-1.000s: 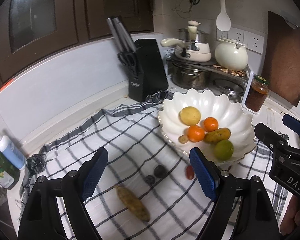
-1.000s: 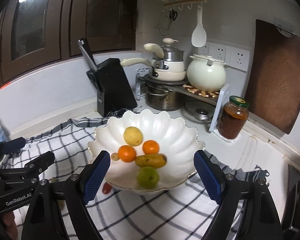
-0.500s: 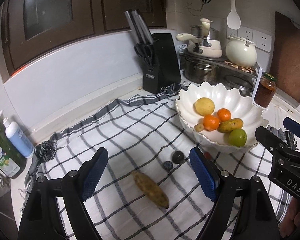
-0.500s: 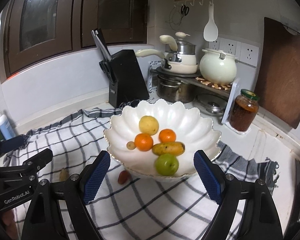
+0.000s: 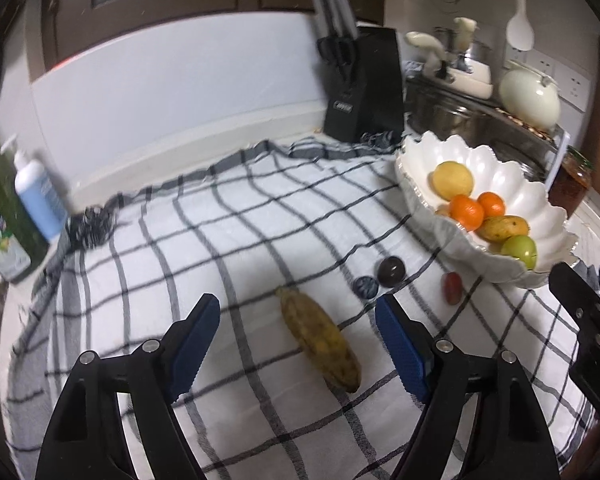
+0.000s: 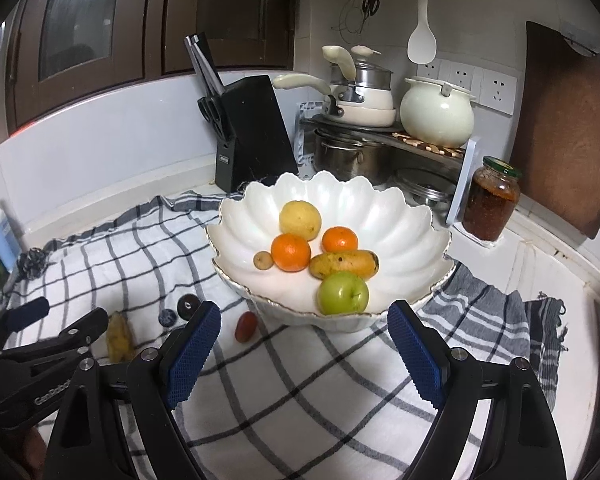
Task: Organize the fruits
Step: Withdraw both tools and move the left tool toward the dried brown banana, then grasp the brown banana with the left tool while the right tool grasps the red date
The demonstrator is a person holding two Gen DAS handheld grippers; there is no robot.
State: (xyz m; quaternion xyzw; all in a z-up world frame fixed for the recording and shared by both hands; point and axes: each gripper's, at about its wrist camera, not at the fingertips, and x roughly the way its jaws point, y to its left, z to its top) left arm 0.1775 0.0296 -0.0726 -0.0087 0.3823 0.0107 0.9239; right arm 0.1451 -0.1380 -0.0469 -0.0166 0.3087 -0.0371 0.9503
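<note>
A kitchen table draped in a white cloth with a dark check (image 5: 228, 240) holds a scalloped white ceramic bowl (image 6: 400, 216) near the back corner, in front of a black knife block (image 5: 364, 84) and a rack of steel and cream pots (image 6: 364, 128). Inside the bowl lie a yellow round fruit (image 6: 300, 219), two orange mandarins (image 6: 291, 252), a small tan round fruit (image 6: 262, 260), a yellow-brown spotted oblong fruit (image 6: 344, 264) and a green apple (image 6: 343, 293).

Four pieces are on the cloth outside the bowl: a long yellow-brown spotted banana-like fruit (image 5: 320, 338), a dark purple round fruit (image 5: 391, 270), a smaller blue-black round fruit (image 5: 365, 287) touching it, and a small red oval fruit (image 5: 452, 288) just beside the bowl's base.

The left tongs (image 5: 296, 348) hover low over the long fruit, which lies between the blue-padded tips without being touched; the jaws are closing but stand well apart. The right tongs (image 6: 304, 356) hang in front of the bowl, jaws wide apart and holding nothing, over bare cloth, with the red oval fruit just left of the left pad.

A glass jar of red-brown preserve with a green lid (image 6: 491, 204) stands to the right of the bowl, and a white-and-blue pump bottle (image 5: 36, 196) stands at the cloth's far left edge.
</note>
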